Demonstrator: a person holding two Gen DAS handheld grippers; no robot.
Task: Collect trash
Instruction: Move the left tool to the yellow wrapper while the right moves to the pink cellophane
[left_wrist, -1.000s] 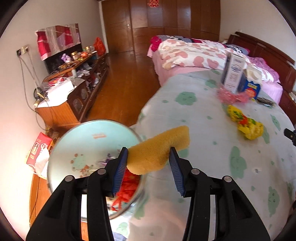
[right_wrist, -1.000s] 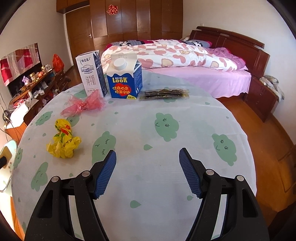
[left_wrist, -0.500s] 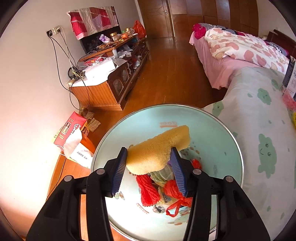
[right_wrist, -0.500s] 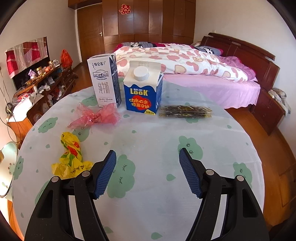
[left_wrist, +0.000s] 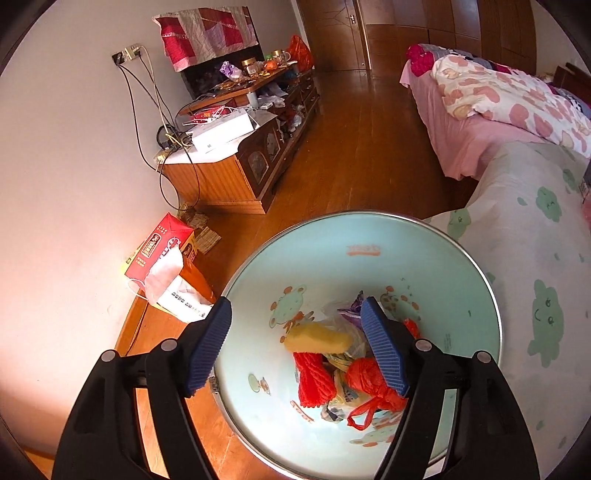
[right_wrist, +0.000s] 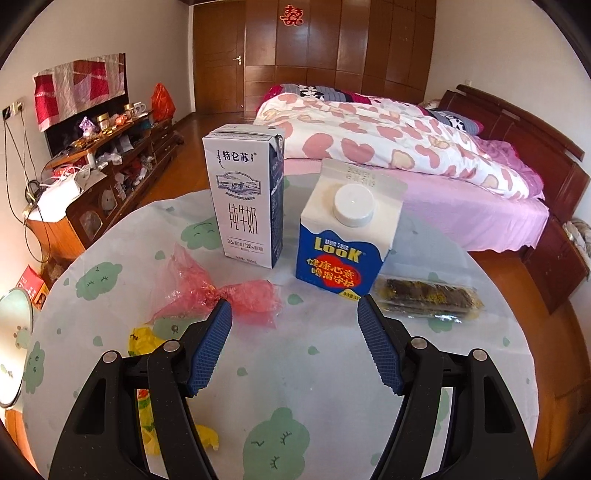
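Observation:
My left gripper (left_wrist: 295, 347) is open and empty above a pale blue trash bin (left_wrist: 424, 258). A yellow sponge (left_wrist: 317, 339) lies inside the bin with red netting (left_wrist: 314, 380) and a red bag (left_wrist: 369, 380). My right gripper (right_wrist: 293, 349) is open and empty above the round table (right_wrist: 332, 369). On the table stand a white milk carton (right_wrist: 245, 199) and a blue LOOK carton (right_wrist: 347, 236). A red plastic wrapper (right_wrist: 214, 291) lies just beyond my left finger. A dark snack packet (right_wrist: 424, 297) lies right. A yellow wrapper (right_wrist: 147, 424) lies under my left finger.
The bin stands on the wooden floor beside the table's edge (left_wrist: 517, 221); its rim also shows in the right wrist view (right_wrist: 14, 347). A cluttered low cabinet (left_wrist: 236, 147) lines the wall. A red box (left_wrist: 159, 251) lies on the floor. A bed (right_wrist: 406, 147) stands behind the table.
My left gripper opened over the bin and the yellow sponge dropped in. My right gripper moved forward, closer to the cartons and the red wrapper.

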